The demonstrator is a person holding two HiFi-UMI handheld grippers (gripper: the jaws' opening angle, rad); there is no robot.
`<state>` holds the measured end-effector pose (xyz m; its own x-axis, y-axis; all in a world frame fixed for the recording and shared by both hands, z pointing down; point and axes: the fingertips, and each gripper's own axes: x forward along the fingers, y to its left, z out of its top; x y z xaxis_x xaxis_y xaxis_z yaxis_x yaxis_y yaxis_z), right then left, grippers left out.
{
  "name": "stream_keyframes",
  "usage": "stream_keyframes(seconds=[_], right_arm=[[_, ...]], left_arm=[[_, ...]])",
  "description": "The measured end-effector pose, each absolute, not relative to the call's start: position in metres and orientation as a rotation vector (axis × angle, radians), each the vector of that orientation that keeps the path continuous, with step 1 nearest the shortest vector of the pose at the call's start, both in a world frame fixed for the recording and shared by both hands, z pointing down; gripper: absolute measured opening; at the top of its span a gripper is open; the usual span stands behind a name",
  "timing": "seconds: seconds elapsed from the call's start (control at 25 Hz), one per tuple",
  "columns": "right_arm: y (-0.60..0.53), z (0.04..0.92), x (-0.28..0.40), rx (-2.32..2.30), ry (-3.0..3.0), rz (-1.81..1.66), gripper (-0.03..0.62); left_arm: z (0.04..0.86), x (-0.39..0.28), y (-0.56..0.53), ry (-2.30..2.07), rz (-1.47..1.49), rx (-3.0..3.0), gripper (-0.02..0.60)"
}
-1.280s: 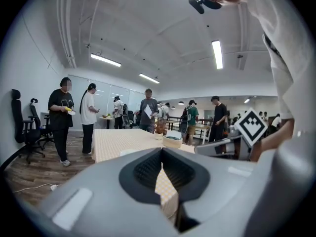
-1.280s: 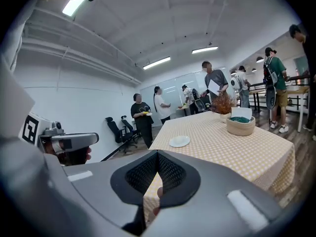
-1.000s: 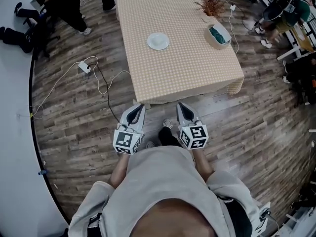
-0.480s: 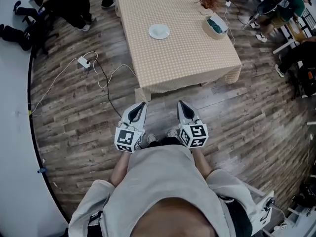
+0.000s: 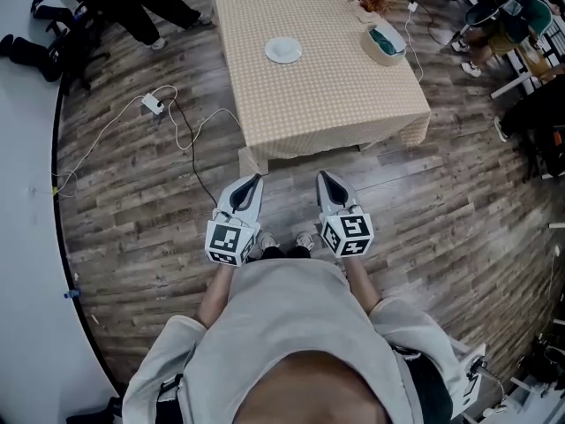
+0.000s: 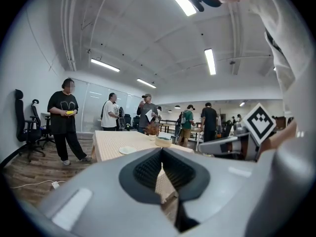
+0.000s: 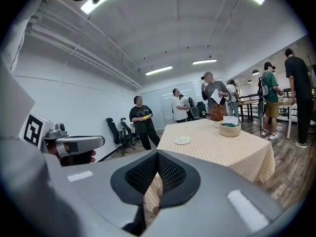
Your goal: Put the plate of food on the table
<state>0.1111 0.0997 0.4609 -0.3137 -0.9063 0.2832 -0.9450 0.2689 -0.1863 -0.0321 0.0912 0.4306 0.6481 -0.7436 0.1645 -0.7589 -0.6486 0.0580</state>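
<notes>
At the far left a person in black (image 5: 141,3) is standing near the table's far corner. A white power strip (image 5: 153,104) is lying on the wooden floor (image 5: 132,201), its cables trailing toward the table. You are holding the left gripper (image 5: 254,184) low in front of you over the floor, its jaws pressed together with nothing between them. Ahead of it the table (image 5: 327,95), covered by a checked cloth, is standing well apart from both tools. The white plate (image 5: 282,50) is sitting on that cloth, in the table's left half; it is too small to tell whether it is carrying food. You are holding the right gripper (image 5: 323,182) beside the left one, pointing the same way, its jaws likewise clenched on nothing. Further right a round basket (image 5: 387,44) with something teal inside is resting near the table's right edge, and a dried plant (image 5: 375,3) is standing just behind it.
</notes>
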Motion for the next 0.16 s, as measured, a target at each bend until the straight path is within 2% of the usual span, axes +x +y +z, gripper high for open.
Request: stream_keyframes(seconds=[0.16], right_arm=[[0.0983, 0.4588, 0.1139, 1.758, -2.418, 0.470, -0.003]], left_arm=[[0.4296, -0.0249, 0.0918, -1.257, 0.182, 2.751, 0.008]])
